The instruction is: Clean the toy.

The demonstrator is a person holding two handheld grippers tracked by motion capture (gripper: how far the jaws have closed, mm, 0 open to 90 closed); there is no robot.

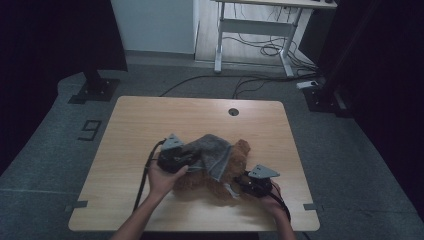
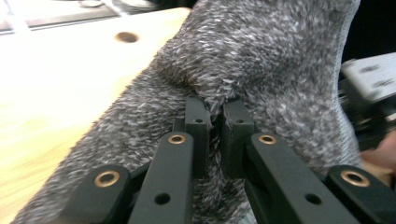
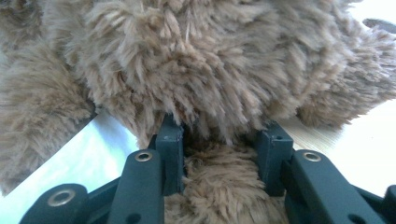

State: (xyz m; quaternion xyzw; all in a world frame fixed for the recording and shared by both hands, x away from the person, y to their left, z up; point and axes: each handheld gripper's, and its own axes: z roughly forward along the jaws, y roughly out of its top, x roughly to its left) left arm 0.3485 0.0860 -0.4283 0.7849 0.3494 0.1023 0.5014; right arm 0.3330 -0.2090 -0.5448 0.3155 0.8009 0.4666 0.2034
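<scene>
A brown plush toy [image 1: 235,167] lies on the wooden table [image 1: 140,125], partly draped by a grey fuzzy cloth [image 1: 212,150]. My left gripper [image 1: 192,159] is at the cloth's left side and shut on a fold of the grey cloth [image 2: 261,70]; in the left gripper view its jaws pinch the fabric [image 2: 215,112]. At the toy's right front, my right gripper [image 1: 239,186] is shut on a thick part of the brown plush toy [image 3: 219,70], with fur bulging between its jaws [image 3: 219,135]. A hand holds each gripper.
A round cable hole [image 1: 233,111] sits near the table's far edge. Beyond the table are a white desk frame [image 1: 250,30] and floor cables [image 1: 240,80]. Black stand bases [image 1: 92,90] stand at the far left and far right. Bare tabletop lies left and behind the toy.
</scene>
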